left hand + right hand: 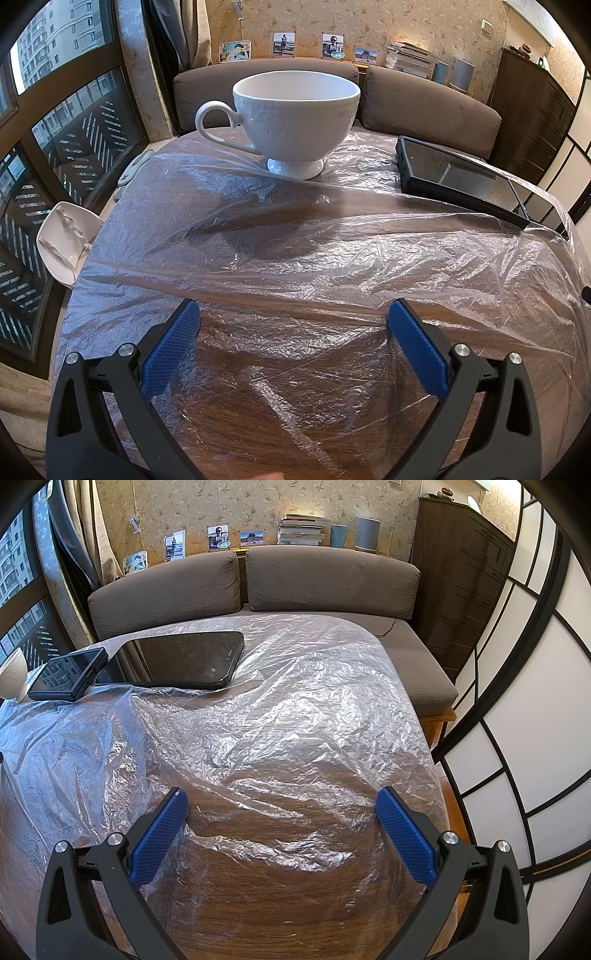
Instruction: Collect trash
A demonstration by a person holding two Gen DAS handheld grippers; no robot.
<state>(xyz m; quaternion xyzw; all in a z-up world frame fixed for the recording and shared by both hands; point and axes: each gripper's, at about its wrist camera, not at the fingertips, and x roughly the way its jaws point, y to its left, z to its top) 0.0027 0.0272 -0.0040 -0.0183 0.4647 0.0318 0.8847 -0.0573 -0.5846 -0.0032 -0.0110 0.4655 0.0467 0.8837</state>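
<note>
A crinkled clear plastic sheet (332,251) lies spread over the round wooden table (258,417); in the right wrist view the plastic sheet (280,716) covers most of the table (273,915) and bunches into folds at the left. My left gripper (293,314) hovers low over the sheet near the front edge, open, nothing between its blue pads (173,350). My right gripper (282,803) is open too, over wrinkled plastic near the right front edge, its pads (404,830) holding nothing.
A white footed cup (295,118) stands on the sheet at the far side. A black phone (68,677) and a black tablet (184,657) lie on the plastic. A brown sofa (325,579) runs behind; a white chair (66,240) is left, a screen wall (535,701) right.
</note>
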